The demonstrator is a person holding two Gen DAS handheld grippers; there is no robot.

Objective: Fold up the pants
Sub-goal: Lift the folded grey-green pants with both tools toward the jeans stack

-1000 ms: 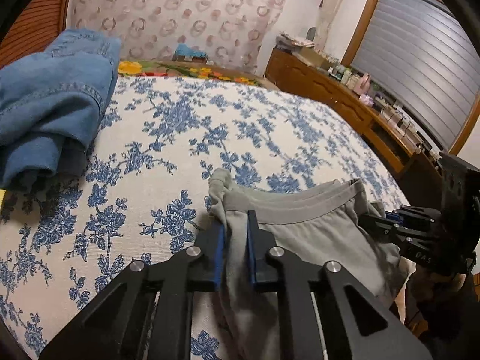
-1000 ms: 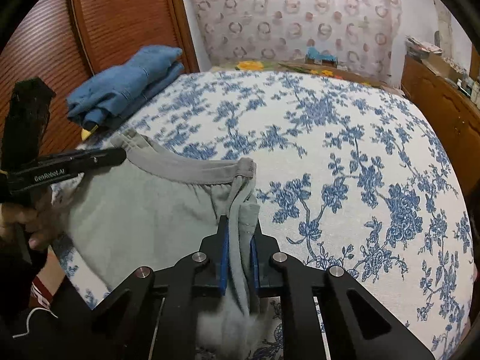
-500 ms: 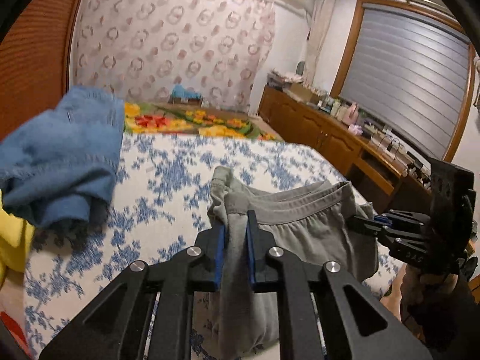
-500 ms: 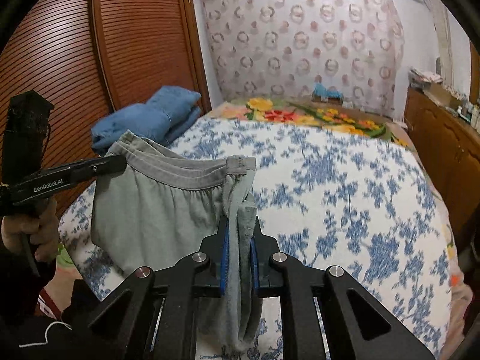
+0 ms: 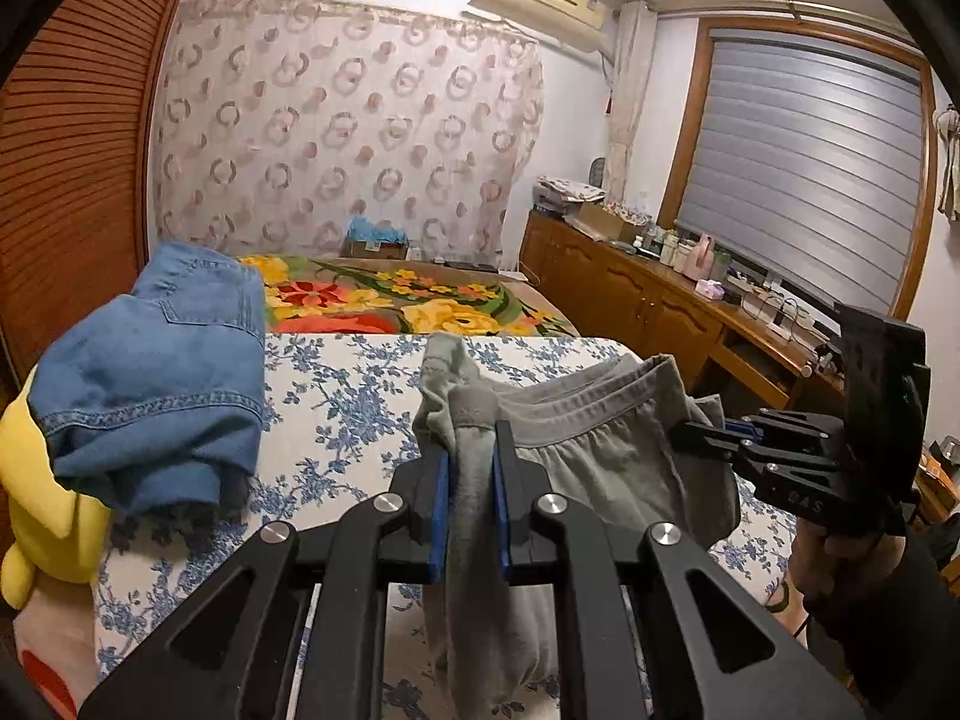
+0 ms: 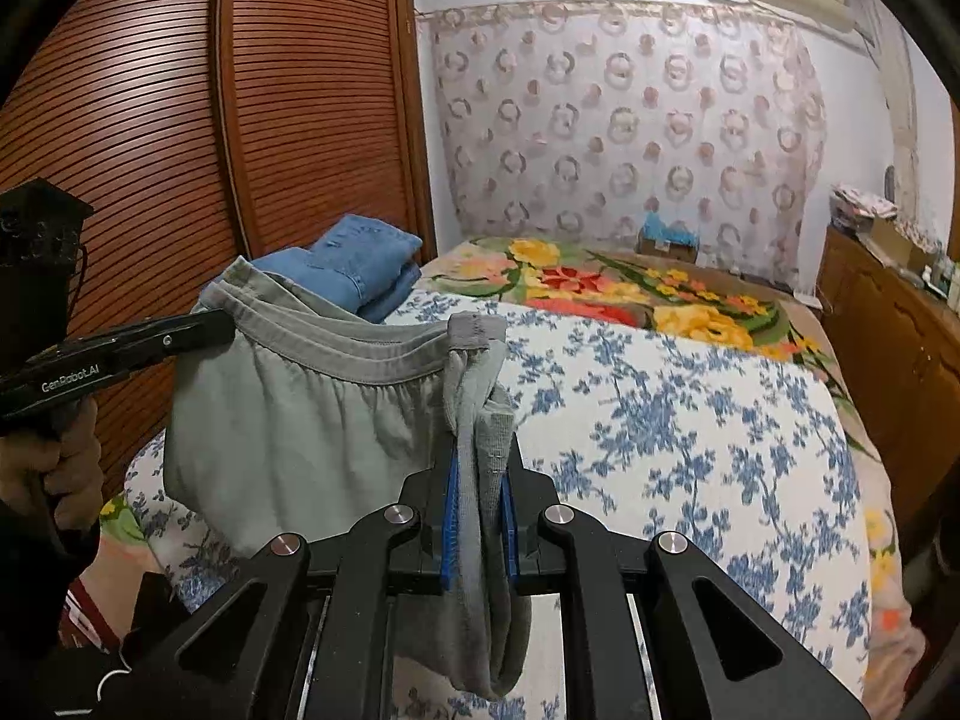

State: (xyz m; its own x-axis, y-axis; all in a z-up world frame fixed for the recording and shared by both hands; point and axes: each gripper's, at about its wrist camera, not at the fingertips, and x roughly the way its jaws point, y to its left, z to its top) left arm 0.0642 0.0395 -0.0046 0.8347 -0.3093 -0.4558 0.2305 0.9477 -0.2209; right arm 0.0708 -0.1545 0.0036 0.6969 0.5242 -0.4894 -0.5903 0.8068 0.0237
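While both tools grip opposite ends of one waistband, the soft grey elasticated cotton pants (image 5: pixel 606 456) hang in the air above the foot of the bed, stretched between them with the rest of the cloth drooping below. The black two-finger left gripper (image 5: pixel 470 468) has its blue-padded jaws nearly together, pinching a bunched fold of the waistband's corner, and more grey fabric trails down beneath the fingers. The black two-finger right gripper (image 6: pixel 480 480) is likewise clamped almost fully, its blue pads pressed on the other corner of the waistband with a twist of fabric rising above the tips. From the left wrist view the right tool shows at the far right, held in a hand (image 5: pixel 840 564), and its tip meets the waistband's far end. From the right wrist view the left tool's long black finger reaches the waistband at the left, with a hand (image 6: pixel 54 468) wrapped on its handle. Under the pants lies the white bedspread with blue flower print (image 6: pixel 690 420). A folded pile of blue denim jeans (image 5: pixel 156 384) rests on the bed beside the brown slatted wardrobe doors (image 6: pixel 180 138), well apart from the grey pants. A yellow plush toy (image 5: pixel 42 504) sits partly under the denim
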